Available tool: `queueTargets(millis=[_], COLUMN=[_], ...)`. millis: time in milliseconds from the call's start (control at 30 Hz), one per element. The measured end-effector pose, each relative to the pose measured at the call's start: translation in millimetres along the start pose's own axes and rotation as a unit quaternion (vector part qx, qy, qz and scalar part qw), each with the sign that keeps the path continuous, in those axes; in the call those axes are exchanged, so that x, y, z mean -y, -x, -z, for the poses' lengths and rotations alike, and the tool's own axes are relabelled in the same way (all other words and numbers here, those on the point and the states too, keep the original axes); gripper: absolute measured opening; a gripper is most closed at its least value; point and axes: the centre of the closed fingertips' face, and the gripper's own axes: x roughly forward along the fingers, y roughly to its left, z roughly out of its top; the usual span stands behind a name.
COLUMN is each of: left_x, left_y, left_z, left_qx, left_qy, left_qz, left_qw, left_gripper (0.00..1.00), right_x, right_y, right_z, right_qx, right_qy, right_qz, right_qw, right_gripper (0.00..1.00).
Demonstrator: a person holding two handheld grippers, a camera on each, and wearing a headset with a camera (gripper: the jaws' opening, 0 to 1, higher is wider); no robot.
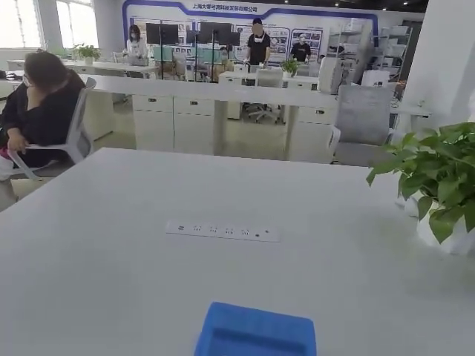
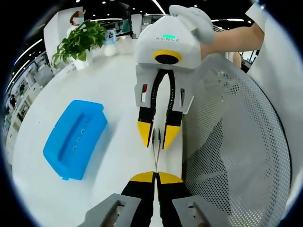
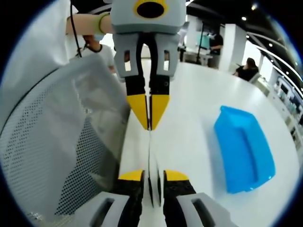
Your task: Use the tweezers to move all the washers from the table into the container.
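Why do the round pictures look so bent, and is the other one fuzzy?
Head view: soft throughout, evenly lit; the blue plastic container and leafy green potted plant look slightly blurred. Left gripper view: the fisheye lens curves the white table and white mesh chair back; ceiling lights glare as streaks. Right gripper view: same curving; the thin metal tweezers barely stand out from the table.

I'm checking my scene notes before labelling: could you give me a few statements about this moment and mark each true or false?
1. The blue container stands on the white table. True.
2. The left gripper is wide open and empty. False: its jaws are closed on the tweezers.
3. A potted plant stands on the table. True.
4. The tweezers lie flat on the table. False: they are held up between the left gripper and the right gripper, which face each other.
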Motion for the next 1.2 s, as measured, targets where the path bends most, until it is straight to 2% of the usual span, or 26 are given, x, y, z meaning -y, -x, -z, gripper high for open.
queueTargets(millis=[267,467,600,667,800,900,967,1200], left_x=[0.6,-0.1,-2.1,-3.4,-5.3,-5.8,-5.9,-5.7], left_y=[-8.3,-15.8,-19.7,-21.3,-23.4,-26.3,-27.9,-27.9], left_z=[11.6,22.4,28.5,30.1,34.0,38.0,39.5,41.0], left_qx=[-0.019,-0.049,-0.072,-0.081,-0.100,-0.116,-0.121,-0.132], left_qy=[0.002,-0.008,-0.019,-0.020,-0.029,-0.042,-0.043,-0.038], left_qz=[-0.001,-0.001,0.001,0.002,0.000,0.002,0.004,0.011], left_qw=[0.9998,0.9988,0.9973,0.9965,0.9945,0.9924,0.9917,0.9905], left_gripper=[0.00,0.00,0.00,0.00,0.00,0.00,0.00,0.00], right_x=[-1.8,-1.6,-3.3,-5.7,-10.4,-9.0,-7.8,-8.3], right_y=[-0.6,-1.5,6.7,13.1,36.2,60.7,72.7,109.8], right_z=[5.4,8.4,7.2,8.0,17.7,25.1,27.0,39.7], right_qx=[-0.004,-0.009,-0.003,0.001,0.010,0.022,0.030,0.039], right_qy=[-0.007,-0.007,-0.015,-0.024,-0.063,-0.097,-0.110,-0.145], right_qz=[0.002,0.005,0.017,0.023,0.054,0.093,0.111,0.147], right_qw=[1.0000,0.9999,0.9997,0.9994,0.9965,0.9906,0.9872,0.9778], right_gripper=[0.11,0.12,0.12,0.14,0.18,0.20,0.21,0.25])
